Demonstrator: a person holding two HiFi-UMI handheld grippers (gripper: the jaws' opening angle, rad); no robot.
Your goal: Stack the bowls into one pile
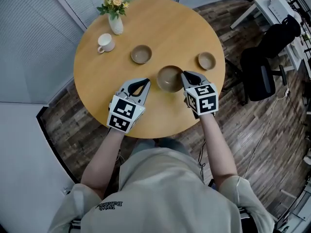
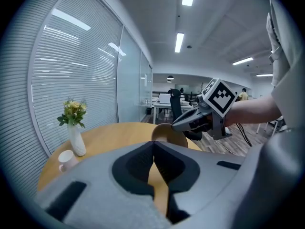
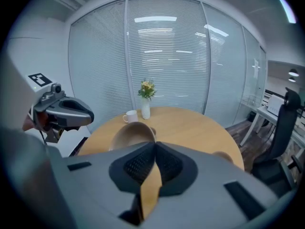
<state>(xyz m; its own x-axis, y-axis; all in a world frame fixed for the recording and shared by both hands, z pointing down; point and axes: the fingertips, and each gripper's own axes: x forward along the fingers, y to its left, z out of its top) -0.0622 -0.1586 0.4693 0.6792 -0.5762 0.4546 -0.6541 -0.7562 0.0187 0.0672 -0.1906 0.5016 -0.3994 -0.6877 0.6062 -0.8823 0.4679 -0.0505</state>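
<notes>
On the round wooden tabletop (image 1: 170, 28), a white vase of flowers (image 1: 114, 17) stands at the far left edge, with a white mug (image 1: 105, 42) just beside it toward the near side. The left gripper (image 1: 146, 81) hovers over the near part of the tabletop, its jaws pressed fully together with nothing between them and touching no bowl. Beyond its tip, around the middle of the tabletop, the medium bowl (image 1: 141, 54) sits upright. Just right of the left gripper, toward the near edge, is the large bowl (image 1: 169, 78). It is tilted, and the right gripper (image 1: 184, 75) has its jaws closed on the right side of the rim. The two grippers flank this bowl. Further right, close to the right edge, the small bowl (image 1: 206, 60) rests upright, apart from the other two. Off the tabletop, on the wooden floor to the right, stands a black office chair (image 1: 260, 69).
</notes>
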